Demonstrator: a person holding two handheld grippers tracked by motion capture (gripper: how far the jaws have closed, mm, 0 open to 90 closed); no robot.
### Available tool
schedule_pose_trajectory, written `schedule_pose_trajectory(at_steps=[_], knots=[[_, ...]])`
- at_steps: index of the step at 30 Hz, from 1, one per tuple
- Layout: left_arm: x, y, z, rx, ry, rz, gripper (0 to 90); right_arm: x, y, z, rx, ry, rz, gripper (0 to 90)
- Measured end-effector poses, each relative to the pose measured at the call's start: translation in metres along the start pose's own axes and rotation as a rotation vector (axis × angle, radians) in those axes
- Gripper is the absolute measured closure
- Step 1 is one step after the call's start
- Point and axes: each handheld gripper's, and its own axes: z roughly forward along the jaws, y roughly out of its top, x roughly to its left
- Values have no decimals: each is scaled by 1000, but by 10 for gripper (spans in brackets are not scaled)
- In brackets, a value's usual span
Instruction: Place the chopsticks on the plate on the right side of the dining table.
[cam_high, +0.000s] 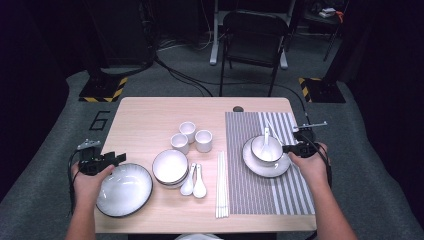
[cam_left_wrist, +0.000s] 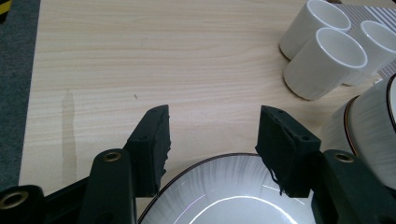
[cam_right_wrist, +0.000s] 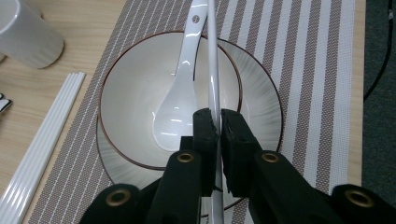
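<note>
- Centrally, the right tongs (cam_right_wrist: 218, 128) are clenched on a thin white chopstick (cam_right_wrist: 213, 60), which stands in line with the jaws and passes over the bowl (cam_right_wrist: 126, 93).
- Bowl and spoon (cam_right_wrist: 180, 100): the bowl sits on a plate (cam_right_wrist: 268, 107) upon the striped mat (cam_right_wrist: 317, 56) at the right of the worktop (cam_high: 145, 115); the spoon lies inside the bowl, its handle pointing far.
- Left tongs (cam_left_wrist: 212, 140): released, jaws wide apart, hovering at the far edge of the large plate (cam_left_wrist: 224, 196) at the near left; nothing is between the pads.
- Remaining chopsticks (cam_high: 221, 185) lie just left of the mat.
- Judged advice: lower the chopstick level onto the mat just beside the plate, clear of the spoon handle, and release only once it rests flat, lest it roll.
- Hand pose: the right hand (cam_high: 311, 165) reaches in from the right, tongs pointing left across the bowl; the left hand (cam_high: 90, 180) rests beside the large plate.
</note>
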Motion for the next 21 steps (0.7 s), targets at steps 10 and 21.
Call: schedule_pose_trajectory(at_steps=[10,21], knots=[[1,-1,-1,9,1,3,443,-9,0,7,11,-18,20,853],[2,-2,-3,13,7,10,444,-21,-6,15,34,-30,48,853]])
